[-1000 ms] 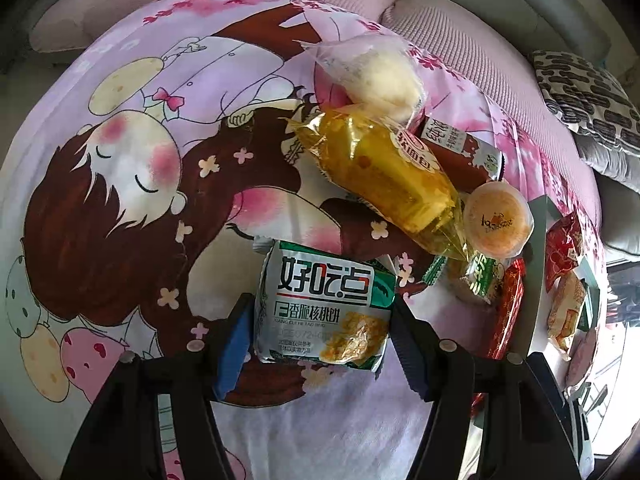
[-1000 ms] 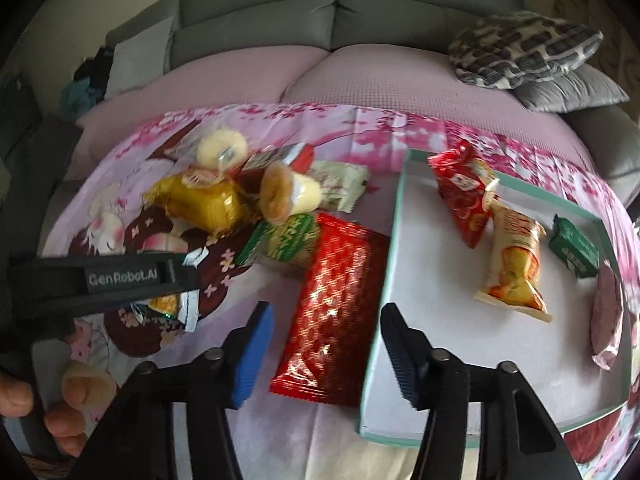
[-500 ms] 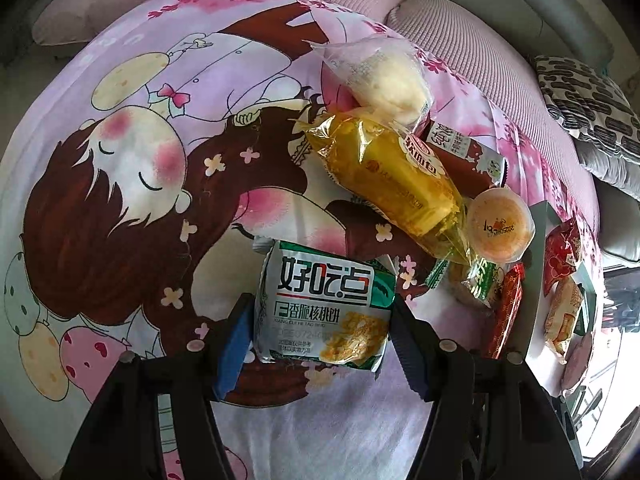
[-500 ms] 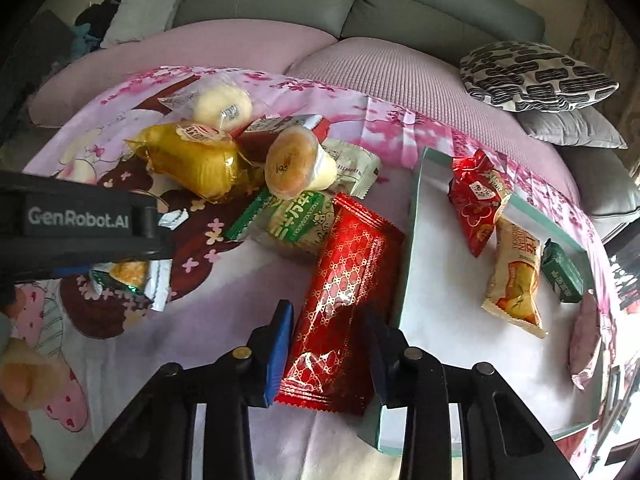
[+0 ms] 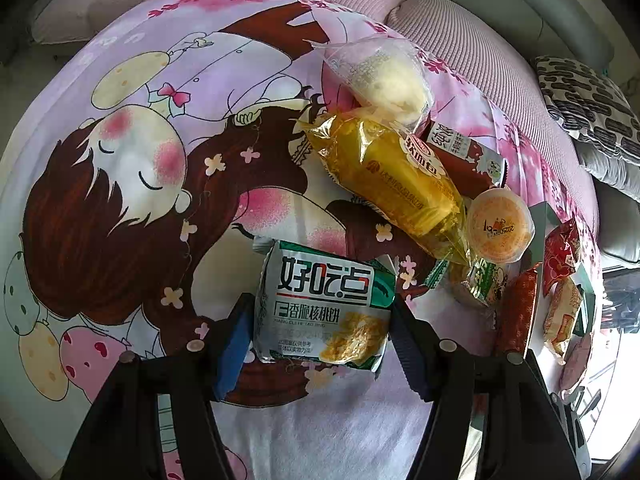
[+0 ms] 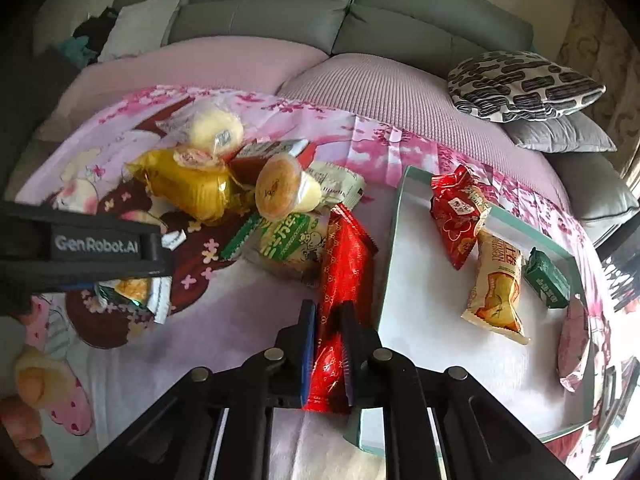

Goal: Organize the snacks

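The long red foil snack packet with a gold lattice print (image 6: 344,276) lies on the pink cartoon-print cloth (image 6: 224,320), its right side just beside the raised edge of the shallow white tray with a teal rim (image 6: 394,240). The right gripper (image 6: 329,348) has it: both blue-padded jaws pinch the packet's near end tight, crumpling the foil between them.

Over on the other side, the left gripper (image 5: 316,328) straddles a white-and-green biscuit pouch with bold Chinese lettering (image 5: 324,304), pads pressed against both of its sides, and the pouch looks raised off the cloth.

Behind the red packet sits the loose pile: a green-and-white printed wrapper (image 6: 288,240), a round clear-wrapped sponge cake (image 6: 280,188), a yellow cellophane bread bag (image 6: 192,184) and a pale bun in a clear bag (image 6: 212,128).

On the tray are a red pouch (image 6: 456,216), an orange-and-white pack (image 6: 496,284), a small green box (image 6: 546,284) and a pink packet (image 6: 572,344).
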